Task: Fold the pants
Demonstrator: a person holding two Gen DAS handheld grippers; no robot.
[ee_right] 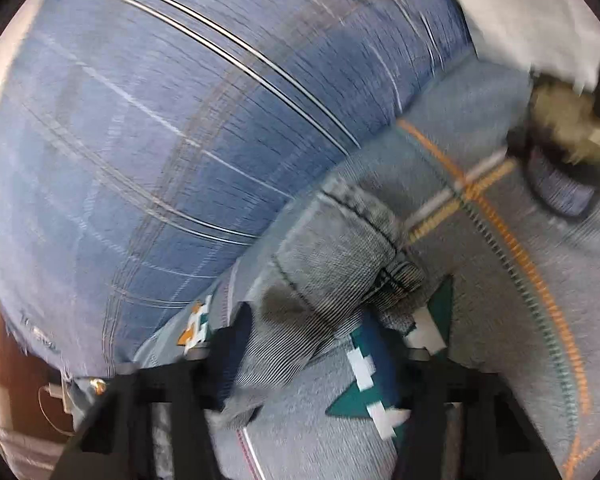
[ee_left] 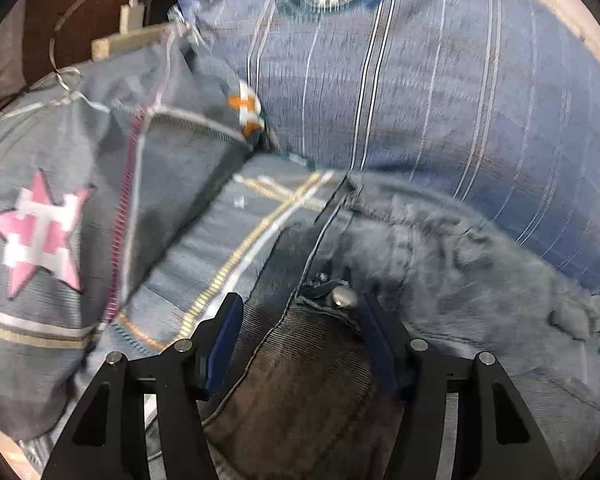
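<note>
One pair of grey denim pants (ee_left: 439, 256) lies on a bed, between the spread fingers of the left gripper (ee_left: 298, 312) at its metal button (ee_left: 343, 297). The right gripper (ee_right: 303, 320) has its fingers wide around one bunched fold of the pants. Beneath: one grey quilt (ee_left: 172, 272) with star patches, one blue striped pillow (ee_left: 439, 92)

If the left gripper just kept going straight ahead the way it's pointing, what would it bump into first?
Most likely the jeans: the left gripper already straddles their waistband, with the metal button just ahead between its open fingers. Past that lies the striped blue bedding. Depth is hard to judge in this fisheye view.
</note>
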